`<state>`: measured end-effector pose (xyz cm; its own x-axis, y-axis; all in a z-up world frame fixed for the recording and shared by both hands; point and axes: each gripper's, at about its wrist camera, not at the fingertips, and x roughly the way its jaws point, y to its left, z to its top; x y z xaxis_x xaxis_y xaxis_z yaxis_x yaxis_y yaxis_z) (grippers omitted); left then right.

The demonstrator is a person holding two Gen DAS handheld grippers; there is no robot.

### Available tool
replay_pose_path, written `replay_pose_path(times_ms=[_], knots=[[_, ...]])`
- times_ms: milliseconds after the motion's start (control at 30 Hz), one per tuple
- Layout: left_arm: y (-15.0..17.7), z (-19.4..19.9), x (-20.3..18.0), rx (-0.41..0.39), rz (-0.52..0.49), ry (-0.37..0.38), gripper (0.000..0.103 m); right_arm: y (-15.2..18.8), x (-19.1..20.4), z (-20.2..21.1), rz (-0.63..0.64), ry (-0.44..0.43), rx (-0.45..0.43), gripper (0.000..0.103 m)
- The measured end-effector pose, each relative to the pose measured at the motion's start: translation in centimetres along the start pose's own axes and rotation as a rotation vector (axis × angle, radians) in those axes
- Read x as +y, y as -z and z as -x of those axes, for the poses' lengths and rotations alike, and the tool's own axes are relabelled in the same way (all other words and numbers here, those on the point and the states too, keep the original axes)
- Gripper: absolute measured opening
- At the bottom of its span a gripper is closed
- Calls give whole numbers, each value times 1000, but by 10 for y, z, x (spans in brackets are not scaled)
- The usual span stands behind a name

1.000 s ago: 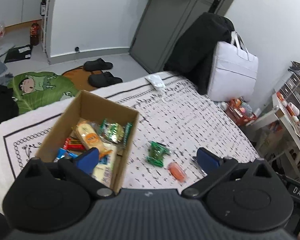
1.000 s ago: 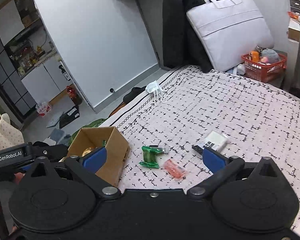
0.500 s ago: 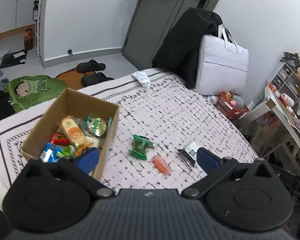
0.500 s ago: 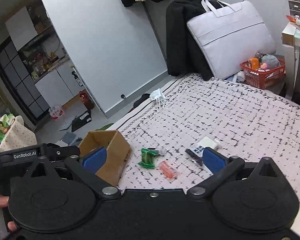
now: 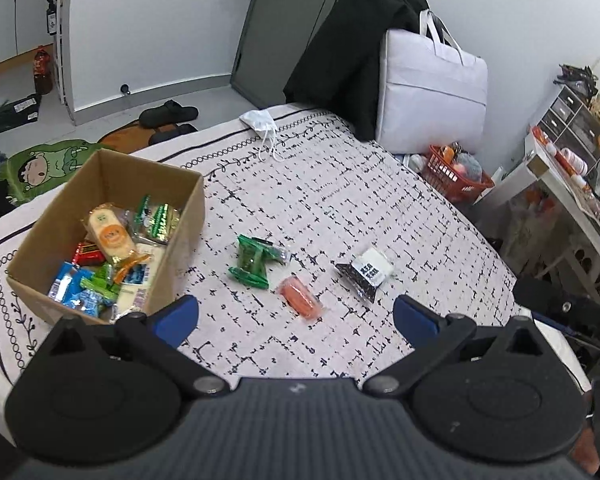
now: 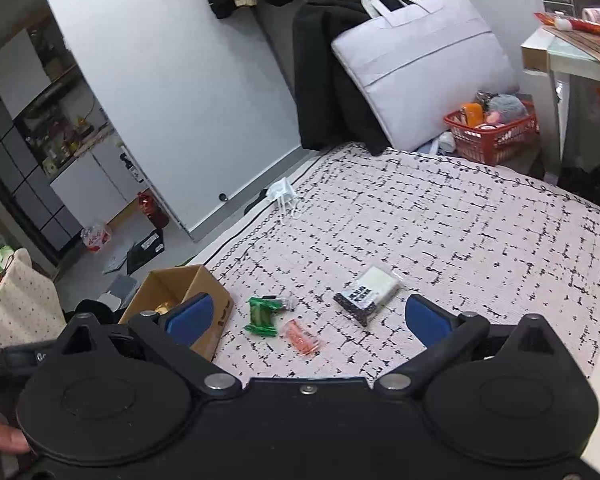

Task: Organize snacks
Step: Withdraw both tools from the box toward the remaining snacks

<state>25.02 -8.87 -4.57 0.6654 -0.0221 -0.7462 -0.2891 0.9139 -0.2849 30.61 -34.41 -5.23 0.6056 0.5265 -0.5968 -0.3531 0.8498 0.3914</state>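
While three snacks lie loose on the patterned cloth right of the brown cardboard box (image 5: 100, 184), both tools wide apart, holding nothing: left gripper (image 5: 296, 318), right gripper (image 6: 308, 316). Risk of slipping on the glossy orange packet (image 5: 302, 296) beside the green wrapper (image 5: 254, 260); black-and-white pouch (image 6: 370, 294) farther right.

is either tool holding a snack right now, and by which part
Nothing is held. The left tool and right tool are both open and empty, above the bed.

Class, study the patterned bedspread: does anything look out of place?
Yes. A white face mask lies near the far edge, not a snack. Three packets remain outside the brown cardboard box: green, orange and black-and-white.
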Motion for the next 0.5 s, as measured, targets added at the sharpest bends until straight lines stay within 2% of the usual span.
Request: replay_pose_path(times_ms=[333,500], knots=[[1,-28,-16,23,-4,18,103,-2,-26,-9,-101,79,-10,103],[-1,-42,-22,8,5,21,102,-1,-40,-20,-143,110,1,103]])
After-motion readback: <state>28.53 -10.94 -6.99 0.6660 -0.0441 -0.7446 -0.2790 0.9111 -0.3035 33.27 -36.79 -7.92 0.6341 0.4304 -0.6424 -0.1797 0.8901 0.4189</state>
